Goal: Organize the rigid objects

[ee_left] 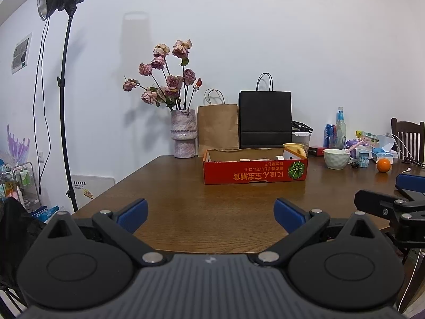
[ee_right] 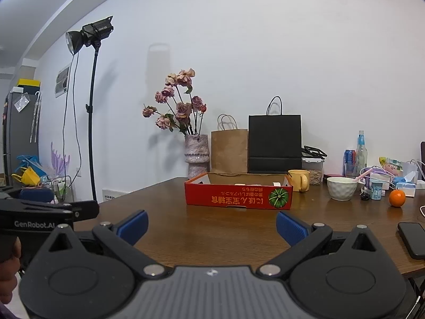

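Both the left gripper (ee_left: 211, 216) and right gripper (ee_right: 212, 228) hover with jaws spread wide, empty, above the tabletop (ee_left: 186, 186); red cardboard box (ee_left: 255, 171) at 12 o'clock.

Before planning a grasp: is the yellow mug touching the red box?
Cannot tell. In the right wrist view the yellow mug stands just beyond the red box corner, overlapping it; neither view plainly shows a gap or contact.

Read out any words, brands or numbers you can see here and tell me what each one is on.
"GenRobot.AI": on the left hand-held gripper, side of its body.
Upside-down orange Japanese print on the red cardboard box: too blurred to read.
White marking on the studio light: too small to read.
Labels on the bottle and can: unreadable.
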`<action>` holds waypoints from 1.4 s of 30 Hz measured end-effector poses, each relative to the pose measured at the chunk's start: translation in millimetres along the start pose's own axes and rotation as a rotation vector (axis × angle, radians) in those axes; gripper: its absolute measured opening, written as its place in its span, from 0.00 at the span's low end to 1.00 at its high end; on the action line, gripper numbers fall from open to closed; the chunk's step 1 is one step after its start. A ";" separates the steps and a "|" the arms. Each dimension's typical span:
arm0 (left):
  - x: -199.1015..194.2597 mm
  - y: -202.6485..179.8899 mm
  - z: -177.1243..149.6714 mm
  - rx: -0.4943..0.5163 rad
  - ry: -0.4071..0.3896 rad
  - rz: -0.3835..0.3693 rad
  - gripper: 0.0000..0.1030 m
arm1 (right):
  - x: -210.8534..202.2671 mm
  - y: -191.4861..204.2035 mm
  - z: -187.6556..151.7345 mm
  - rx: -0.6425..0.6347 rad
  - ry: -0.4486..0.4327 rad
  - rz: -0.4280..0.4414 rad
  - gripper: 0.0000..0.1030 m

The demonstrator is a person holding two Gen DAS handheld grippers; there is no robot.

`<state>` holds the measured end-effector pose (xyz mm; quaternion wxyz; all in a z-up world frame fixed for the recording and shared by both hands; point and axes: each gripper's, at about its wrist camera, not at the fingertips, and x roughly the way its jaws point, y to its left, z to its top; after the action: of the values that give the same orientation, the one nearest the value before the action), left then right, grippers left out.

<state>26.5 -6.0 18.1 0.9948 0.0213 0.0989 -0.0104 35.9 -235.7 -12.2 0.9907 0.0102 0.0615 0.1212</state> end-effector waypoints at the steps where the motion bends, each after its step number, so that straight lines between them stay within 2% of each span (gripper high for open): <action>1: -0.1 -0.5 -0.1 0.000 0.000 -0.001 1.00 | 0.1 -0.1 -0.1 0.001 0.000 0.000 1.00; 42: -0.7 -1.8 -0.2 0.022 -0.009 0.001 1.00 | 2.4 0.6 -3.2 0.001 0.001 -0.009 1.00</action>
<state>25.7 -7.8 18.0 0.9950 0.0322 0.0940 -0.0109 37.7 -234.5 -15.7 0.9912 0.0105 0.0623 0.1165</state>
